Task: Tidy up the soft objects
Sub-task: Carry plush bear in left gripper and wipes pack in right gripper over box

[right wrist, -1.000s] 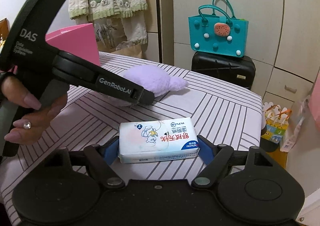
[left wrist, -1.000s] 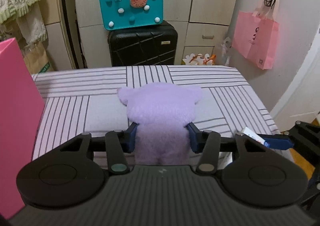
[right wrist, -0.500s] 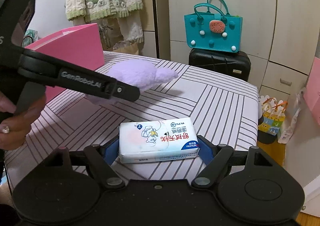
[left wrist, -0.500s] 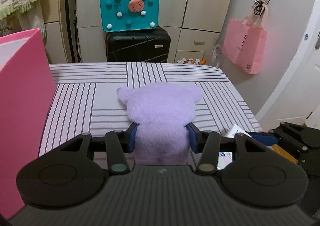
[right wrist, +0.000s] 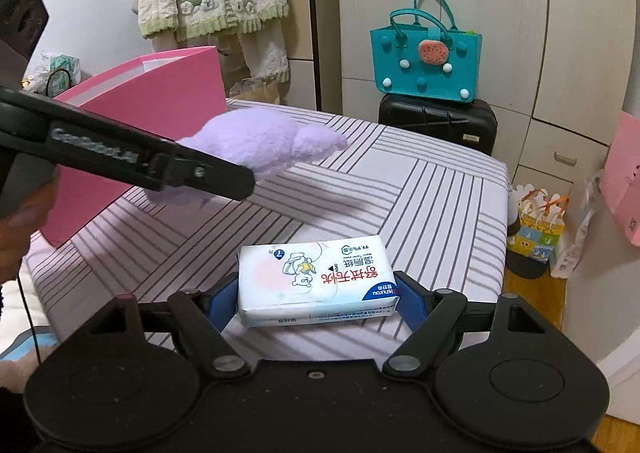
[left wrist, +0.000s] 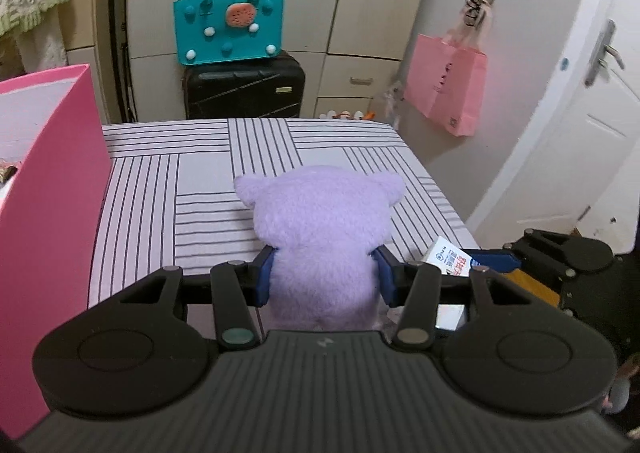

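My left gripper (left wrist: 325, 276) is shut on a purple plush bear (left wrist: 322, 229), its blue pads pressed into the bear's sides, holding it above the striped bed. In the right wrist view the same plush bear (right wrist: 264, 143) hangs in the air beside the pink box (right wrist: 160, 93). My right gripper (right wrist: 316, 295) is shut on a white pack of wet wipes (right wrist: 316, 281), lifted a little over the bed's near edge. The wipes pack (left wrist: 450, 259) and the right gripper (left wrist: 496, 259) also show at the right of the left wrist view.
An open pink box (left wrist: 44, 189) stands on the left of the striped bed (left wrist: 208, 189). Behind the bed sit a black suitcase (left wrist: 244, 87) with a teal bag (left wrist: 230, 31) on top. A pink paper bag (left wrist: 446, 83) hangs on the wall by a white door (left wrist: 592, 133).
The left gripper has carried the purple bear up and toward the pink box, which now fills more of its view. The right gripper has shifted slightly with the wipes pack still gripped.
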The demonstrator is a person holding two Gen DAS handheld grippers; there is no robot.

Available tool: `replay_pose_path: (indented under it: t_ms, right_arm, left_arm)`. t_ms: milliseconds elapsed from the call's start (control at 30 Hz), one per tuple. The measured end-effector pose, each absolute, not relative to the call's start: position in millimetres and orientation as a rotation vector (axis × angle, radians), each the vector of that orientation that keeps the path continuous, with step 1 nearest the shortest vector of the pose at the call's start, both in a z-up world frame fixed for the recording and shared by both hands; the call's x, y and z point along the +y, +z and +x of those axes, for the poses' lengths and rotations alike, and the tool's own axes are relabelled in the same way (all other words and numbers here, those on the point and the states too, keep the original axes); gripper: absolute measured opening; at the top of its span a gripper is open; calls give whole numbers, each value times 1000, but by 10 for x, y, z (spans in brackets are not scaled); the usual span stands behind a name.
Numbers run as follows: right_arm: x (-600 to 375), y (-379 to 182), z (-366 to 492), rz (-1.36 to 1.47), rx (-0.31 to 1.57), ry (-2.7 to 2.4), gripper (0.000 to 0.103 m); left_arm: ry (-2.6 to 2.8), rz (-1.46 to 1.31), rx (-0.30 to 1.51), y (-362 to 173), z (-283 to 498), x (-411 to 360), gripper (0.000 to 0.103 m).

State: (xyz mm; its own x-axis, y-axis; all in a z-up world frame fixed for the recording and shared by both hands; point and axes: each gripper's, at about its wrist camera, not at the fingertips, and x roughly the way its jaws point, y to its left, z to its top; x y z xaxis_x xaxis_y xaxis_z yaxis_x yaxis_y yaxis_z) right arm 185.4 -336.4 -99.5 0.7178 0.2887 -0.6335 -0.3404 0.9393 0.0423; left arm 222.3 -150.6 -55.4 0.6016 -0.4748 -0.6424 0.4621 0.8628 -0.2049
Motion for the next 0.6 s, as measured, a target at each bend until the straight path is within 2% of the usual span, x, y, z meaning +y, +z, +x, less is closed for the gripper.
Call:
replay_pose_path:
  t_ms: [600]
  right_arm:
    - [-3267,-691,1255,-41,757,439,83]
  left_arm:
    - [-673,66,811,-236,1646,-1210,49]
